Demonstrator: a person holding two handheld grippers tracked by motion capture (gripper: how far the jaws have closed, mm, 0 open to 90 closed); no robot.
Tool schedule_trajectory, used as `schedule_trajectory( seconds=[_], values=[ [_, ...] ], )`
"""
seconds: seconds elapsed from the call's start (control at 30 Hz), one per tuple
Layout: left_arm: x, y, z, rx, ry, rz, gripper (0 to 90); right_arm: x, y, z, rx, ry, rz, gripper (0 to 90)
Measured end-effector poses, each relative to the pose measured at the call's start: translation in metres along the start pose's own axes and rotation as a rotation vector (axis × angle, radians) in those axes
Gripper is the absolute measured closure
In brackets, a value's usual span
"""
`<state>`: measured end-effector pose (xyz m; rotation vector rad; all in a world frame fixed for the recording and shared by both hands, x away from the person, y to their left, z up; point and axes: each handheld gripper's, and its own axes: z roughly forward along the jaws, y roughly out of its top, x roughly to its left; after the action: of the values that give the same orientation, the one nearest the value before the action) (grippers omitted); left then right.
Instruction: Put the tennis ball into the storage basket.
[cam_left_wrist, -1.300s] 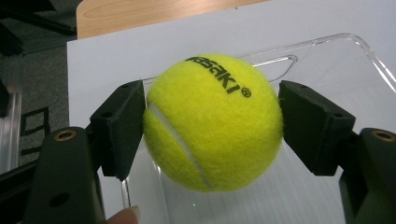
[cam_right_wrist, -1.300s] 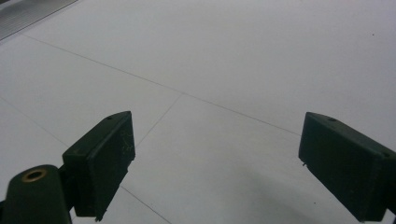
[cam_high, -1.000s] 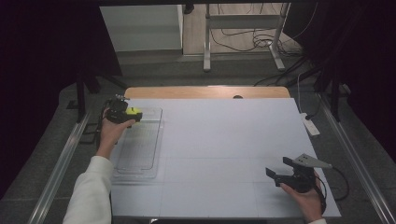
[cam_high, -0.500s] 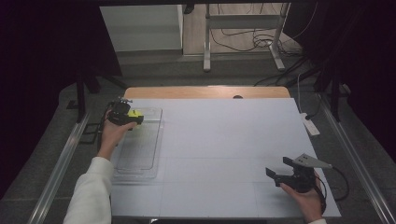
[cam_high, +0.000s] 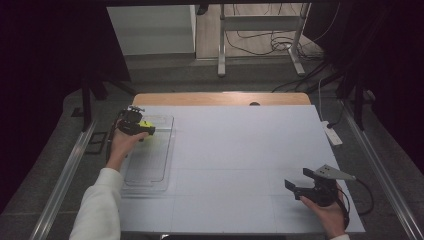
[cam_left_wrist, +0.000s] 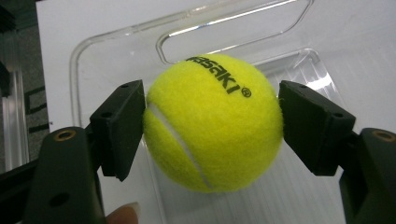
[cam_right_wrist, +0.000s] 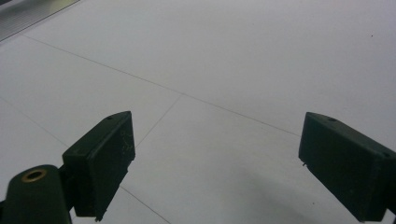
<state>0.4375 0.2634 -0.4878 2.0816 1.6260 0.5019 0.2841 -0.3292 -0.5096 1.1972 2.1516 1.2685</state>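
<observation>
Ball (cam_left_wrist: 212, 123) clamped in left gripper (cam_left_wrist: 212, 126) jaws over clear tray (cam_high: 150, 160), desk's left edge; little shift lately, release pending. Right gripper (cam_high: 306, 181) jaws apart, empty.

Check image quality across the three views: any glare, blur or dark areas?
High view: white table evenly lit, surroundings nearly black. Left gripper view: tennis ball sharp between the left gripper jaws, bright glare streaks on the clear tray rim. Right gripper view: right gripper jaws dark, a little soft, faint shadow on the tabletop between them.
</observation>
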Motion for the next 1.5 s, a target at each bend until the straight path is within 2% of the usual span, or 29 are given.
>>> schedule_trajectory(
  seconds=[0.33,0.7,0.87,1.07,1.3,1.5],
  values=[
    [-0.002,0.001,0.008,0.054,0.012,0.008,26.7,-0.001,0.0,0.0,0.0,0.0,0.001,11.1],
    [-0.003,0.001,0.008,0.054,0.018,0.008,25.9,-0.001,0.0,0.0,0.003,-0.001,0.001,11.1],
    [-0.003,0.001,0.006,0.039,0.014,-0.003,20.5,-0.001,0.0,0.0,0.002,0.0,0.001,11.0],
    [-0.003,0.0,0.001,0.006,-0.025,-0.015,13.1,-0.001,0.0,0.0,0.001,0.0,0.001,11.1],
    [-0.003,0.0,-0.009,-0.064,-0.052,-0.021,11.6,0.0,0.0,0.0,0.001,-0.001,0.001,11.0],
    [-0.001,-0.003,-0.016,-0.105,-0.088,-0.029,11.4,0.0,0.0,0.0,0.0,-0.001,0.002,11.0]
  ],
)
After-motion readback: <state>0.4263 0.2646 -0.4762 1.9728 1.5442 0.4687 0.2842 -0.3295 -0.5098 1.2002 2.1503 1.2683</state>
